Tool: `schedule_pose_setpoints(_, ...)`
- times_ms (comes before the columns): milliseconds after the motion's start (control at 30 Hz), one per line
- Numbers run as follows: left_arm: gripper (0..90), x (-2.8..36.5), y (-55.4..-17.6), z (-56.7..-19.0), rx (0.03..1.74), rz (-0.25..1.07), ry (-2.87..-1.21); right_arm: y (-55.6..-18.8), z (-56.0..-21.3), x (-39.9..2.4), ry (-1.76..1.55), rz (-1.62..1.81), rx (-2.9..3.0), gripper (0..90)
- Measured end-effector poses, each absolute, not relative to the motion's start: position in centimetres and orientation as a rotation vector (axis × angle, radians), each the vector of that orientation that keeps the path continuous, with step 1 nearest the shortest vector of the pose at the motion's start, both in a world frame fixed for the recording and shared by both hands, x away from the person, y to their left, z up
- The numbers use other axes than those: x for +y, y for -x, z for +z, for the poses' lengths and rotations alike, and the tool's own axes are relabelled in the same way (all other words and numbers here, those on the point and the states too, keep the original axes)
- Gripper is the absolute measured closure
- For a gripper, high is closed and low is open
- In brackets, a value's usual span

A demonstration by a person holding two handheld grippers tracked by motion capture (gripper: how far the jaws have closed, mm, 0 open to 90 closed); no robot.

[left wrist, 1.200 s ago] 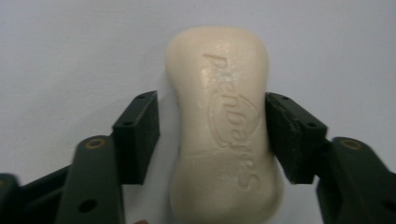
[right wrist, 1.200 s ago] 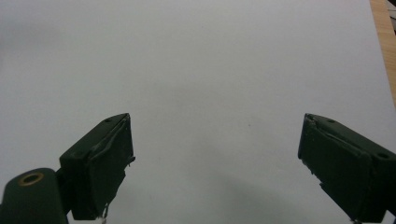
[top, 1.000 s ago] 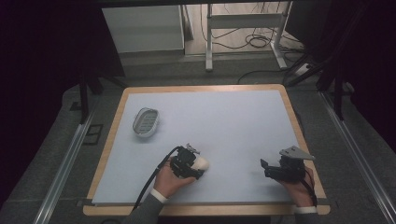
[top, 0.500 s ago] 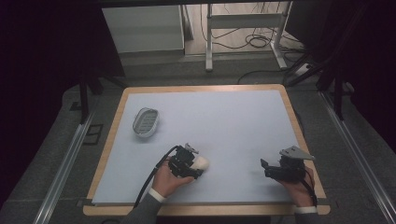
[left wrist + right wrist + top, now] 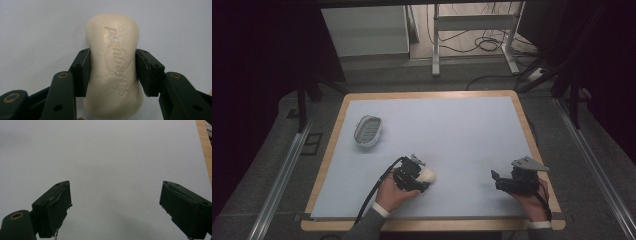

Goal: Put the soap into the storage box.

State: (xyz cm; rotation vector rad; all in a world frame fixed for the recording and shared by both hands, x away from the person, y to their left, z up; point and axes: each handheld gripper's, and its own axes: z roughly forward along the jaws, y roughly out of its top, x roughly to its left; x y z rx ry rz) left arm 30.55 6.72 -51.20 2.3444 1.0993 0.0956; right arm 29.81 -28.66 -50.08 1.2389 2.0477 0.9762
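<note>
- Your left gripper is clamped on the cream, waxy bar of soap: both black pads press its narrowed waist, one on each side.
- The bar is a rounded oblong with soft corners and a pinched middle; raised lettering and an embossed emblem run along its top face, and the surface has a dull sheen.
- The soap's far end sticks out well beyond your left jaw tips, and its near end bulges back between the jaw arms.
- In the high view your left gripper holds the soap near the front of the pale blue, smooth matte mat.
- Your right gripper stands released, its worn black pads wide apart with bare mat between them; the high view shows it low over the mat.
- The light wooden table rim runs along the right, past the right jaw of that gripper.
- A white oval soap dish with a ribbed grey inside lies well apart, ahead and left of your left jaws; open mat lies between.
</note>
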Motion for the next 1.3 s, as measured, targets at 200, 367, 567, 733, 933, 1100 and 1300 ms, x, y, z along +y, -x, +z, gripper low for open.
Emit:
schedule_pose_setpoints(200, 47.7, 6.4, -30.4, -51.0, 1.101, 0.105, -2.369, -29.8, -50.1, -28.7, -1.24, 0.977, 2.046, 9.9)
schedule_pose_setpoints(367, 48.7, 6.0, -30.7, -50.9, 1.103, 0.104, -2.4, -29.8, -50.1, -28.6, -1.24, 0.976, 2.047, 9.9)
schedule_pose_setpoints(567, 49.0, 5.7, -31.0, -50.9, 1.099, 0.093, -2.411, -29.8, -50.1, -28.7, -1.246, 0.971, 2.045, 10.0)
schedule_pose_setpoints(733, 49.1, 6.1, -31.4, -50.8, 1.093, 0.041, -2.406, -29.8, -50.1, -28.8, -1.248, 0.971, 2.044, 10.0)
schedule_pose_setpoints(933, 49.3, 6.6, -31.9, -50.1, 1.073, 0.021, -2.41, -29.9, -50.1, -28.8, -1.251, 0.97, 2.043, 9.9)
schedule_pose_setpoints(1100, 49.4, 7.1, -32.0, -49.1, 1.064, 0.022, -2.388, -29.9, -50.1, -28.9, -1.257, 0.969, 2.039, 10.0)
schedule_pose_setpoints(1300, 49.4, 7.7, -32.1, -48.7, 1.059, 0.019, -2.37, -29.9, -50.1, -28.9, -1.258, 0.966, 2.04, 9.9)
